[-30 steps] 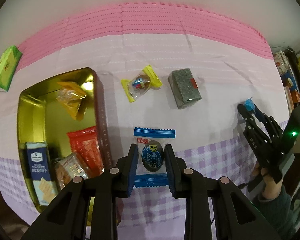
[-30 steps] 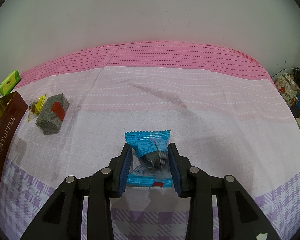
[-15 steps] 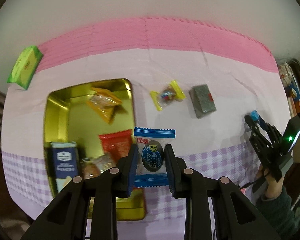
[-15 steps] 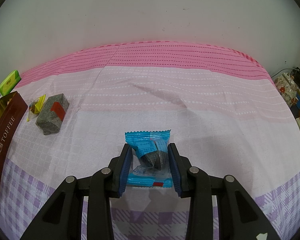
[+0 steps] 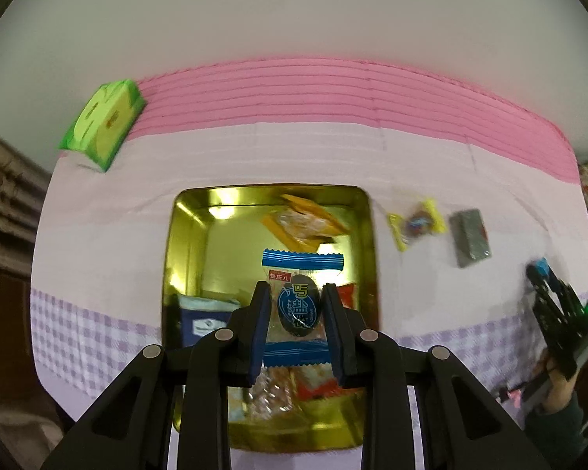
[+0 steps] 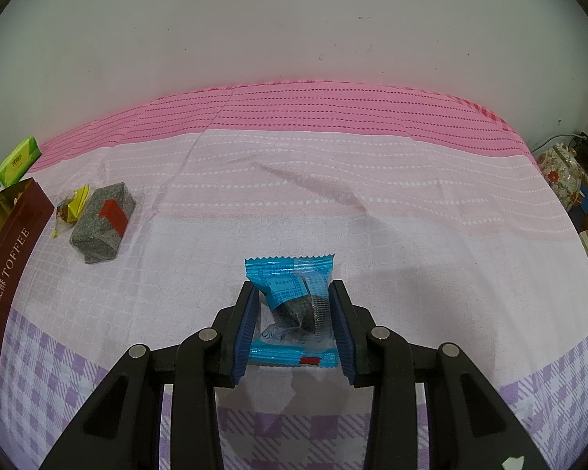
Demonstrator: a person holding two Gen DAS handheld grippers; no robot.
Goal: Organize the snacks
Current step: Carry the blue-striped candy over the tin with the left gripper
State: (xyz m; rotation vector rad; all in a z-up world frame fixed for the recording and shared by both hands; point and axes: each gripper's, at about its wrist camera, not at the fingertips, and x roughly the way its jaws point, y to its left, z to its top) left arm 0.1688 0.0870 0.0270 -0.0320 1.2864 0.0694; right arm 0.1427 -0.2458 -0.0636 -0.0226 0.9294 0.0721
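Observation:
My left gripper [image 5: 297,319] is shut on a blue-and-white snack packet [image 5: 300,305] and holds it above the open gold tin [image 5: 366,235]. The tin holds an orange packet [image 5: 302,223], a red packet, a navy packet [image 5: 204,321] and a clear one. My right gripper [image 6: 294,317] is shut on a cyan snack packet [image 6: 294,297] low over the cloth; it also shows at the right edge of the left wrist view [image 5: 556,305]. A yellow-ended candy [image 5: 415,223] [image 6: 72,205] and a grey block packet [image 5: 470,237] [image 6: 102,221] lie on the cloth right of the tin.
A green box [image 5: 104,125] [image 6: 17,160] sits at the cloth's far left corner by the wall. The tin's brown side reads TOFFEE [image 6: 8,270]. A floral pot [image 6: 560,176] and books stand off the table's right end. The pink and purple cloth [image 6: 372,211] covers the table.
My left gripper has carried its blue packet left, from over the cloth to above the tin. The right gripper and its cyan packet have not moved.

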